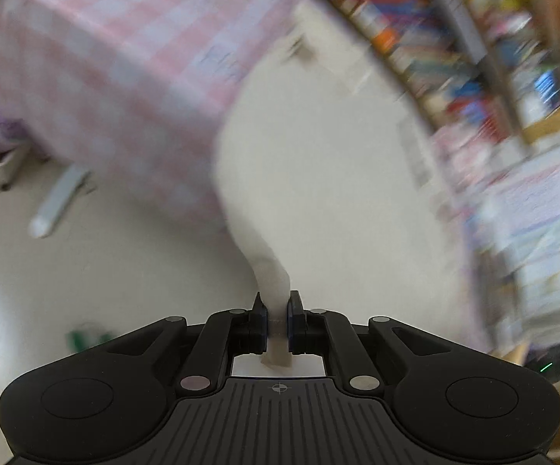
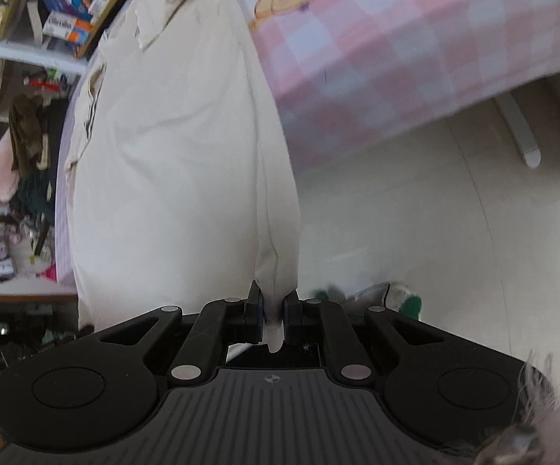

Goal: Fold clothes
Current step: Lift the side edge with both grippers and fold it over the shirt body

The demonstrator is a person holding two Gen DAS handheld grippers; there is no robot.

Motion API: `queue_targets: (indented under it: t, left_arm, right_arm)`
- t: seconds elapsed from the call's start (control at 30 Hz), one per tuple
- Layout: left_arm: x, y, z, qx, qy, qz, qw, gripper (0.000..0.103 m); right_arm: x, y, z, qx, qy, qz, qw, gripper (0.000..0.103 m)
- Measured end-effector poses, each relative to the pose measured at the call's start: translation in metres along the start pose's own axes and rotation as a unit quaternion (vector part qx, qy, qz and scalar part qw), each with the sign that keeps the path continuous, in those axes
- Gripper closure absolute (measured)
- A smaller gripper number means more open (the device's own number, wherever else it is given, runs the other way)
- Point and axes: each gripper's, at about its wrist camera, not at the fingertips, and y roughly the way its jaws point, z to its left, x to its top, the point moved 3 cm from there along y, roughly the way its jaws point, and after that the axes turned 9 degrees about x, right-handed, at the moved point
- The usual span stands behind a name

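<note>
Left hand-held gripper was clamped on cream garment | right hand-held gripper likewise | pink-checked worktop was draped beneath.

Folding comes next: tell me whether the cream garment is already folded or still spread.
Spread, not folded: the cream garment drapes off the checked table, pinched by each hand-held gripper.

- cream garment: plain cloth with seams and pocket flaps, stretched off the pink checked table edge
- near edge bunched into narrow pinched folds, held off the table
</note>
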Motion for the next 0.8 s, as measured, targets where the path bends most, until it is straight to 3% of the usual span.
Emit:
queue_targets:
  t: [0.13,0.27,0.33,0.4,0.57,0.7,0.8]
  left_arm:
    - [0.026,-0.024,-0.021,-0.069,-0.029,-0.092,0.9930,0.095]
    - [0.056,-0.038,-0.028,-0.125,-0.087,-0.180,0.9718,0.095]
    - [0.065,-0.035,-0.030,-0.149,-0.113,-0.194,0.9631,0.095]
    - [0.074,-0.032,-0.032,-0.171,-0.138,-0.207,0.9533,0.095]
    - [0.097,-0.019,-0.041,-0.195,-0.149,-0.216,0.9449,0.095]
    - [0.130,-0.001,-0.043,-0.216,-0.181,-0.238,0.9295,0.096]
    - [0.166,0.021,-0.050,-0.215,-0.180,-0.238,0.9299,0.095]
  right_arm:
    - [0.016,-0.025,0.018,0.092,-0.001,-0.057,0.994,0.095]
    - [0.049,-0.063,0.037,0.182,-0.009,-0.154,0.971,0.095]
    - [0.061,-0.069,0.041,0.202,-0.007,-0.182,0.962,0.095]
    - [0.068,-0.067,0.046,0.193,-0.019,-0.188,0.963,0.095]
    - [0.083,-0.063,0.057,0.206,-0.033,-0.206,0.956,0.095]
    - [0.108,-0.063,0.063,0.244,-0.020,-0.252,0.936,0.095]
    - [0.135,-0.051,0.066,0.272,0.027,-0.297,0.915,0.095]
